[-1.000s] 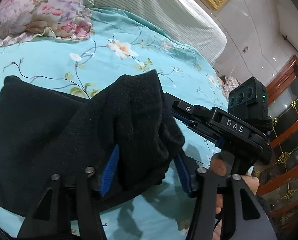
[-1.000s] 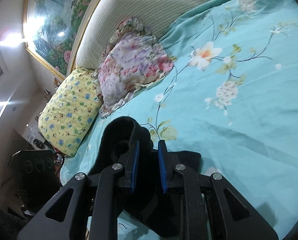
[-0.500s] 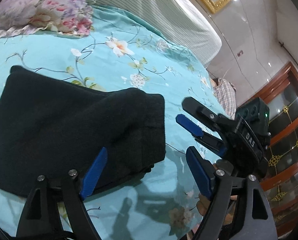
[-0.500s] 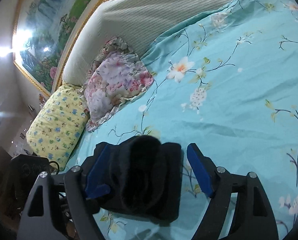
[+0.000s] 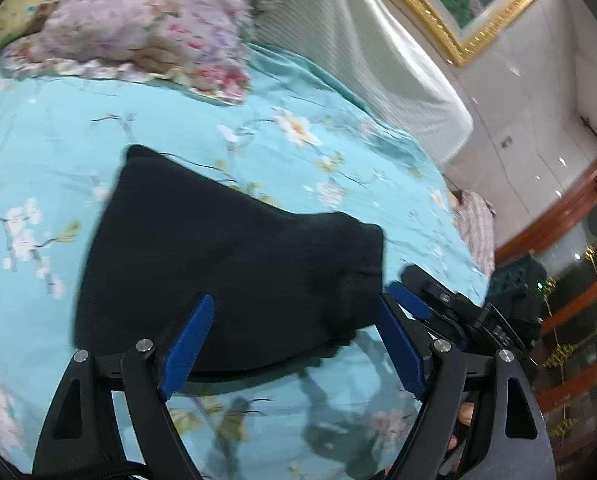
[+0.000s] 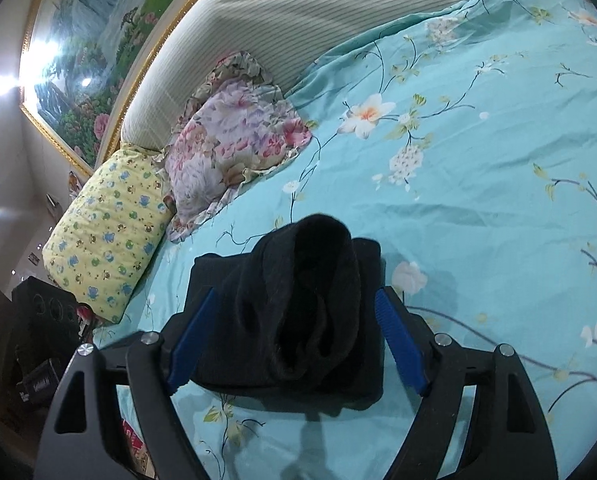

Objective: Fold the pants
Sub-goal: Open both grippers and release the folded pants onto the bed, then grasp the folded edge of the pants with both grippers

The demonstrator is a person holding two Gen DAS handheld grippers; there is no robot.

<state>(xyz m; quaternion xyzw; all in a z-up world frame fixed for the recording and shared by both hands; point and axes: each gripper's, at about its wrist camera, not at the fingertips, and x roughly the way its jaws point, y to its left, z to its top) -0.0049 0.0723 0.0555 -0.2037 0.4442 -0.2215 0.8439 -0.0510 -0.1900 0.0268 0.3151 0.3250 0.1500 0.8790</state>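
Lying folded on the teal floral bed sheet (image 5: 338, 128), the black pants (image 5: 234, 272) now rest free: both my tools have just let go. My left tool (image 5: 294, 340) and right tool (image 6: 298, 336) stand spread wide with nothing gripped. One rumpled end (image 6: 310, 292) bulges; I judge the fold nearly finished, needing smoothing.

Turquoise floral bedsheet (image 6: 478, 200) covers the bed. Pink-and-lilac floral pillow (image 6: 234, 140) lies beside a yellow printed pillow (image 6: 110, 232), both against the striped headboard (image 6: 282, 12). Gilt-framed landscape painting (image 6: 98, 48) hangs above. Wooden cabinet (image 5: 570, 280) at far right.
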